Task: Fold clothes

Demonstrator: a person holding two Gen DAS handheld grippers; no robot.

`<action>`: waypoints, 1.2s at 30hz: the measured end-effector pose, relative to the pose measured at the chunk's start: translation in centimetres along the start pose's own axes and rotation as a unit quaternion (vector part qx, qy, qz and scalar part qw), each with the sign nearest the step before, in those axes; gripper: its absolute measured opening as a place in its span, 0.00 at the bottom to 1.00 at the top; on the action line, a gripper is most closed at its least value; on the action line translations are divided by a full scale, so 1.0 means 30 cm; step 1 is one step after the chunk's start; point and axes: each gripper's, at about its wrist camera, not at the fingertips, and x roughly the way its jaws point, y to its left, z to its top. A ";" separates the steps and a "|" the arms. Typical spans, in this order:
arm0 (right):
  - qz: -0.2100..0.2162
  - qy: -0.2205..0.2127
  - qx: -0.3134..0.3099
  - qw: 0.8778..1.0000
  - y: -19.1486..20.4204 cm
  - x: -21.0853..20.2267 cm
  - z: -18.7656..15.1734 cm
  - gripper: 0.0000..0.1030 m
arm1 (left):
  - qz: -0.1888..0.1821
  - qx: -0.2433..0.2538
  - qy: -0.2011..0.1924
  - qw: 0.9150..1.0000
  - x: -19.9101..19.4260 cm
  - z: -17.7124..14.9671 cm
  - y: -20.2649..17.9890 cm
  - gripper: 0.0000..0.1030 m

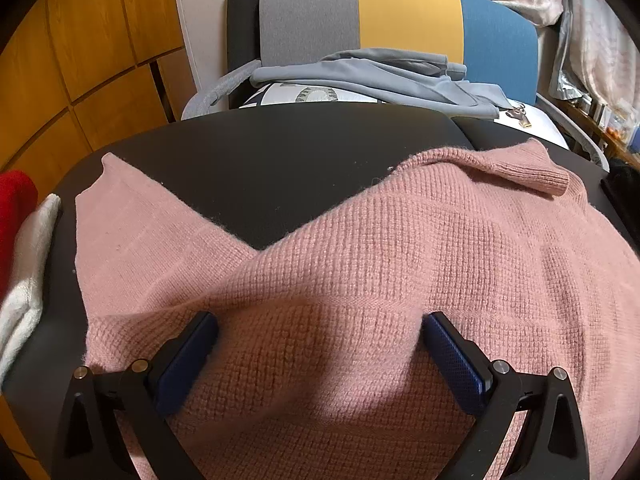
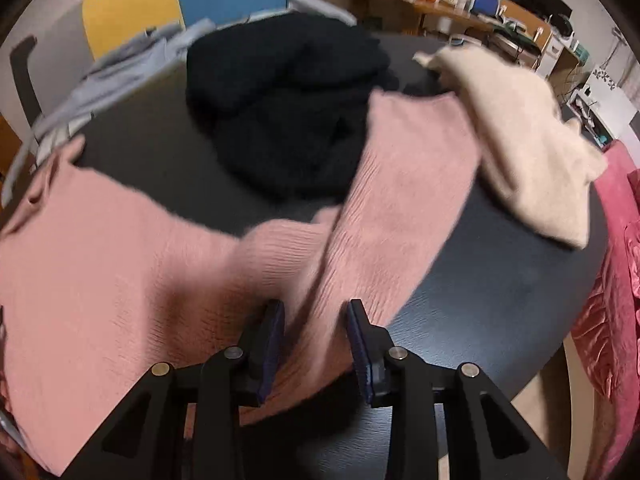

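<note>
A pink knit sweater (image 1: 360, 264) lies spread on the black table (image 1: 256, 160), one sleeve (image 1: 132, 224) stretched to the left. My left gripper (image 1: 320, 330) is wide open, its blue pads resting on the sweater body near the front edge. In the right wrist view the same sweater (image 2: 100, 272) fills the left, and its other sleeve (image 2: 400, 208) runs up and away to the right. My right gripper (image 2: 316, 316) has its jaws partly closed around the base of that sleeve, with the knit bunched between the pads.
A black garment (image 2: 288, 112) and a cream sweater (image 2: 532, 152) lie on the table's far side. A grey garment (image 1: 376, 76) lies on a chair with a grey, yellow and blue back (image 1: 400, 16). Red and white cloth (image 1: 20, 248) sits at the left edge. Pink bedding (image 2: 616, 280) is at the right.
</note>
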 end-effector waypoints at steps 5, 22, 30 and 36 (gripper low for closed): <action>-0.070 -0.068 -0.112 0.989 0.157 0.007 -0.001 0.09 | -0.001 -0.001 0.001 1.000 -0.002 -0.002 0.001 1.00; -0.163 -0.158 -0.044 0.973 0.212 -0.074 0.591 0.22 | 0.052 -0.074 0.012 0.996 0.077 0.126 -0.132 1.00; -0.051 -0.267 -0.001 0.962 0.227 -0.296 0.475 0.46 | 0.040 -0.081 0.008 0.996 0.088 0.139 -0.117 1.00; 0.037 -0.109 -0.143 0.983 0.505 -0.091 0.474 0.52 | 0.035 -0.080 0.007 0.996 0.082 0.137 -0.125 1.00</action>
